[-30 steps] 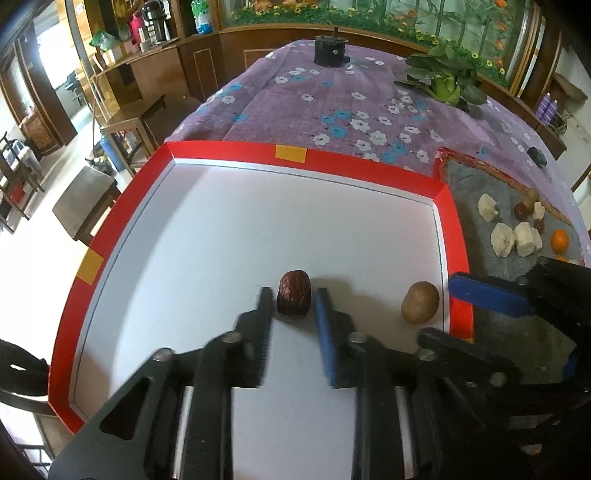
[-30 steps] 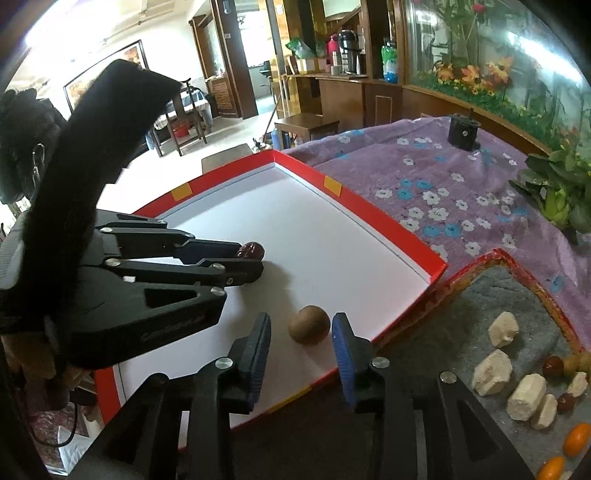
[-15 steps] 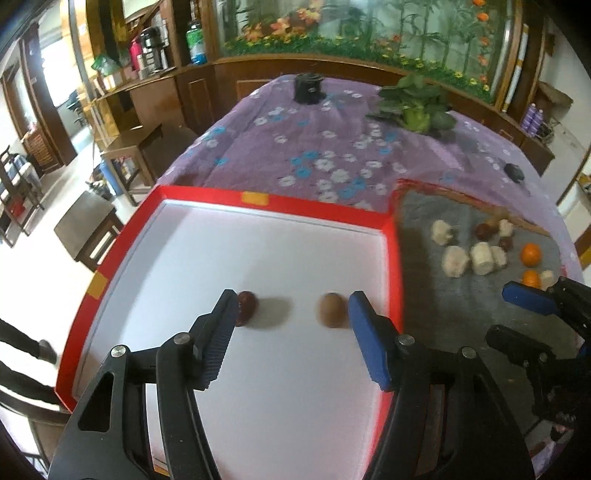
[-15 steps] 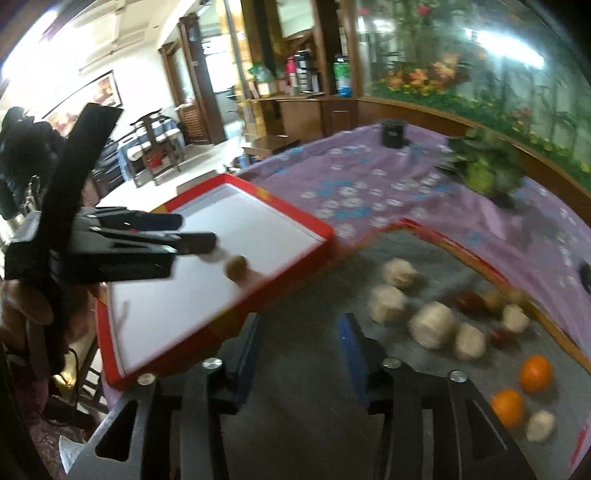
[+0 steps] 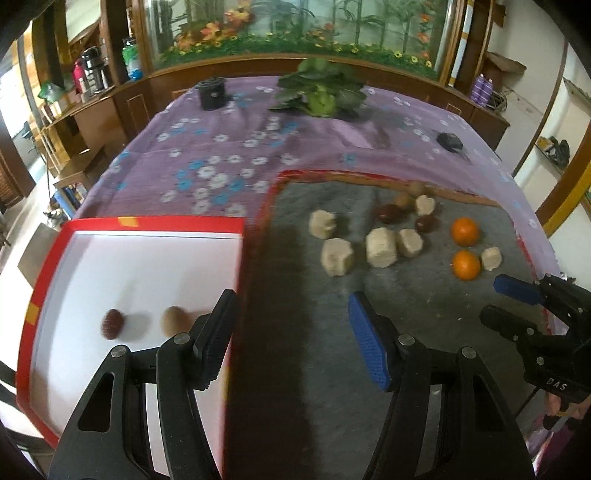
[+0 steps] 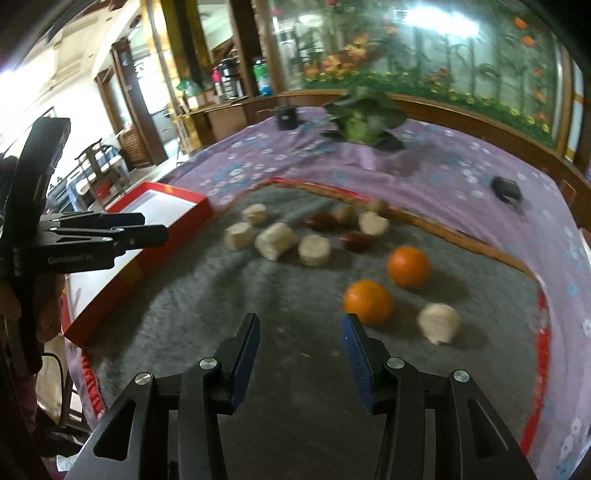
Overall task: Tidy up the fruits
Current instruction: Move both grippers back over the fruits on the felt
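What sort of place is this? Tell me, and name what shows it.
Probably a home's living or dining room: a table under a purple flowered tablecloth, a long planted aquarium behind it, and a wooden sideboard with thermos flasks.

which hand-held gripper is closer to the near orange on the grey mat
Right. The right hand-held gripper sits just short of the near orange; the left hand-held gripper hangs farther off by the red tray.
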